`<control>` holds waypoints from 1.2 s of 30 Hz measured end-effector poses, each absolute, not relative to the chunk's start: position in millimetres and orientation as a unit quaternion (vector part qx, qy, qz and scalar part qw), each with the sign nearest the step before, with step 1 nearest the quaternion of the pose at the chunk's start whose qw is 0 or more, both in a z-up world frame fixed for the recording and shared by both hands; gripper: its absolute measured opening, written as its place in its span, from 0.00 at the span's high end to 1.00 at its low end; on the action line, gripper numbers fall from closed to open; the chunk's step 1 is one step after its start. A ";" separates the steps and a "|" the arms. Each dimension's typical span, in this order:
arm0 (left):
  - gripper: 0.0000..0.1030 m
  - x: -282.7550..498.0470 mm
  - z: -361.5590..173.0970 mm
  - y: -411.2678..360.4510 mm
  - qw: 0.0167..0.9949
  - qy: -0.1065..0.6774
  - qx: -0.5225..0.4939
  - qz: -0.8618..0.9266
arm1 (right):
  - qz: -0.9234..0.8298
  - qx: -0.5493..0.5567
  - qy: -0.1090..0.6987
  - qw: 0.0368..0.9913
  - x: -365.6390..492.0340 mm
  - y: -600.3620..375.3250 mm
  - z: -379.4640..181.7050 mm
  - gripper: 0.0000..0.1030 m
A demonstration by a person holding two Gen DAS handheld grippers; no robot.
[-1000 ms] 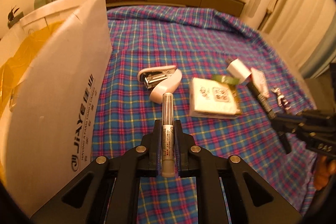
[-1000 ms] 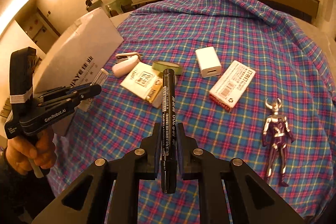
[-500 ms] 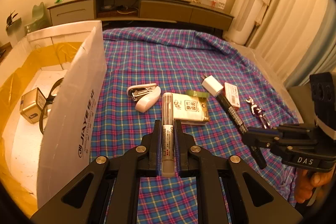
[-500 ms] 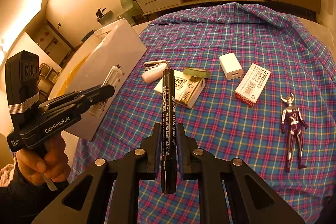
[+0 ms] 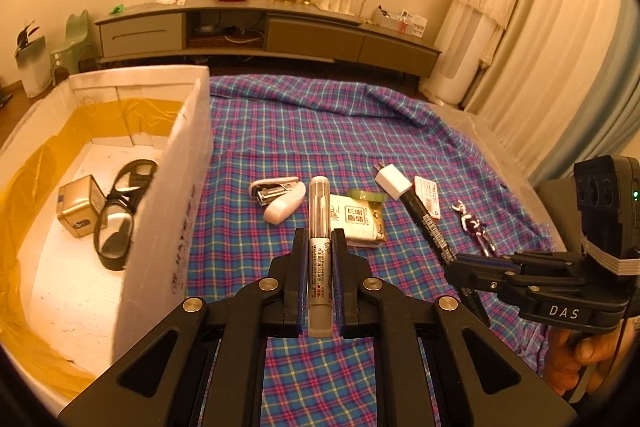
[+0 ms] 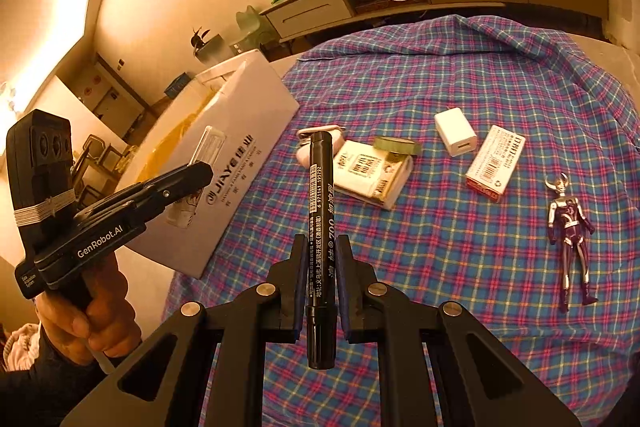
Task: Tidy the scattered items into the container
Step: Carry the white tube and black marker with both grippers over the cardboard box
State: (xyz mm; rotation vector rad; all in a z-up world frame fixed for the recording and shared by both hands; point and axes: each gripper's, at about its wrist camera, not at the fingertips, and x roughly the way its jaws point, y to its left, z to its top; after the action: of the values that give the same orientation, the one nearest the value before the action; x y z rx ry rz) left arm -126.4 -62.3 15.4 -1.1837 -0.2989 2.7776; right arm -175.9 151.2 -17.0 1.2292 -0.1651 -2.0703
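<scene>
Left gripper [image 5: 320, 263] clamped on a clear-capped pen [image 5: 319, 247], beside the box [image 5: 176, 163] rim; right gripper [image 6: 320, 283] clamped on black marker [image 6: 320, 227], farther off.

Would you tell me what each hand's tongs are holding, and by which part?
Left tongs: white clear-capped pen, by its lower barrel. Right tongs: black marker, by its lower barrel.

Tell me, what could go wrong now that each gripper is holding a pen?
The left gripper pinches only the lower part of the white pen, so it might swivel or slip. The right gripper holds the black marker the same way. The box has a tall wall that either pen could clip.
</scene>
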 end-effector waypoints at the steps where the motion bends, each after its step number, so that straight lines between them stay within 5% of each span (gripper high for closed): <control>1: 0.89 -124.4 17.9 -64.2 0.054 -0.100 -0.387 0.915 | -0.802 0.474 -0.064 0.358 -174.4 149.5 -15.1 0.86; 36: 0.89 -49.1 82.7 -146.8 0.037 -0.156 -0.306 0.938 | -0.827 0.400 -0.067 0.388 -97.4 74.1 51.6 0.86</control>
State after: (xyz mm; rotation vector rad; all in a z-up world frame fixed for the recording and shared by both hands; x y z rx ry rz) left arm -49.1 -146.8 82.7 -0.9400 -0.4782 2.8803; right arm -97.4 74.1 51.6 1.0175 -0.1693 -2.1045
